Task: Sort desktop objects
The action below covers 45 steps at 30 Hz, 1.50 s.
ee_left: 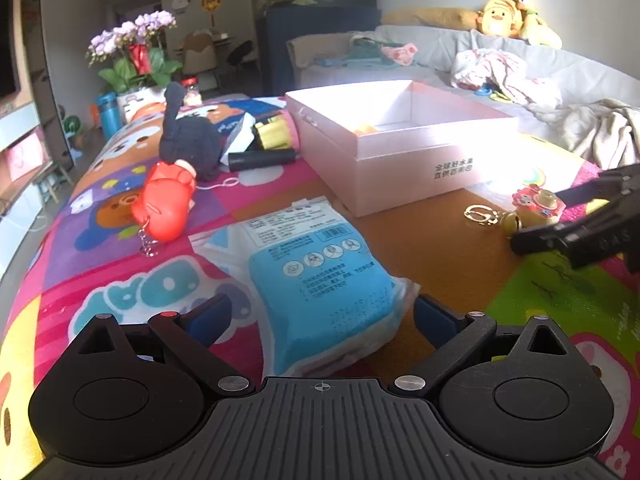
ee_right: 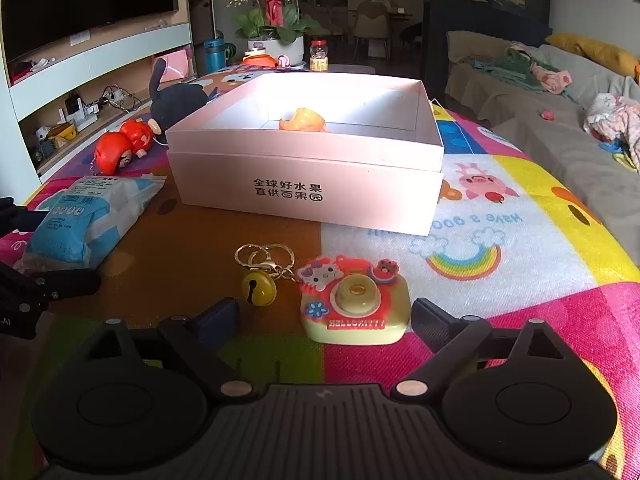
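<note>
Straddling blue pack (ee_left: 320,280), left fingers (ee_left: 212,316) apart

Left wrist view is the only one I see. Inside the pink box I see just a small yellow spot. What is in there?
Observer: One orange toy lies on the floor of the pink box. The rest of the floor that shows is bare.
Operator: Is the right hand-held gripper closed on the camera toy?
Observer: No. The right hand-held gripper is open, with the camera toy lying between its fingers.
Operator: Is anything written on that toy?
Observer: Yes, its front reads HELLO KITTY, below the lens.
</note>
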Each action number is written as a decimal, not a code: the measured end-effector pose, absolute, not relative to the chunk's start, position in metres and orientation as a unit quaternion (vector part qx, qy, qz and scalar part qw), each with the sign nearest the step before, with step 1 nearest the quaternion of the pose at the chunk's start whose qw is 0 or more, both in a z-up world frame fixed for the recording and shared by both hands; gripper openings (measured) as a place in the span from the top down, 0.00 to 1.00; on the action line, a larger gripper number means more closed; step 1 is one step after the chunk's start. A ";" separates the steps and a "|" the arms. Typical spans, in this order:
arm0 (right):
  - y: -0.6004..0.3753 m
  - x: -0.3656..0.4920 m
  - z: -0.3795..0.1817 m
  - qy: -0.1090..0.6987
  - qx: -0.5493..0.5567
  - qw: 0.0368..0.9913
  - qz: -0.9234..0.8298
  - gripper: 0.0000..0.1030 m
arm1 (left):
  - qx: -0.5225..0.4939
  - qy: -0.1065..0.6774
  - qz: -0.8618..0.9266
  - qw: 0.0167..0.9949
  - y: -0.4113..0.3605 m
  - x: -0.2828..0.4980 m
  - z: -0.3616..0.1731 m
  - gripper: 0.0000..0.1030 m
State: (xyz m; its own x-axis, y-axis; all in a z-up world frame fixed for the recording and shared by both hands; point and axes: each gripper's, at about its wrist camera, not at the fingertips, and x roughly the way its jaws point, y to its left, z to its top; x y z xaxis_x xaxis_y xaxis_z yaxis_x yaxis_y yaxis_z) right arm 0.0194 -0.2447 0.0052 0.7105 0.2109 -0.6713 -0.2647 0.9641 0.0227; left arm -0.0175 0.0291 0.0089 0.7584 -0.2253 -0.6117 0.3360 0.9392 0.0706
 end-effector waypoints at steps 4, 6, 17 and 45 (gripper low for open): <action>-0.246 0.024 0.009 0.354 -0.036 0.927 0.119 0.46 | 0.073 0.312 -0.149 0.936 0.031 -0.019 0.012 0.03; -0.247 0.024 0.014 0.362 -0.033 0.924 0.123 0.45 | 0.023 0.333 -0.156 0.930 0.034 -0.013 0.014 0.03; -0.262 -0.015 0.053 0.337 -0.035 0.929 0.147 0.45 | 0.053 0.336 -0.078 0.937 0.013 0.004 0.021 0.42; -0.289 0.040 0.156 0.191 0.003 0.976 0.101 0.45 | 0.036 0.227 -0.140 0.963 -0.016 0.040 0.063 0.08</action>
State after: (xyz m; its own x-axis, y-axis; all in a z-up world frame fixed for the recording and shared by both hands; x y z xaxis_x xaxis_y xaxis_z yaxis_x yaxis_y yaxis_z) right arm 0.0398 -0.2889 0.1560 0.9067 0.1977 -0.3725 -0.1950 0.9798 0.0452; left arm 0.0401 -0.0156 0.0627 0.8575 -0.2535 -0.4477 0.2866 0.9580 0.0066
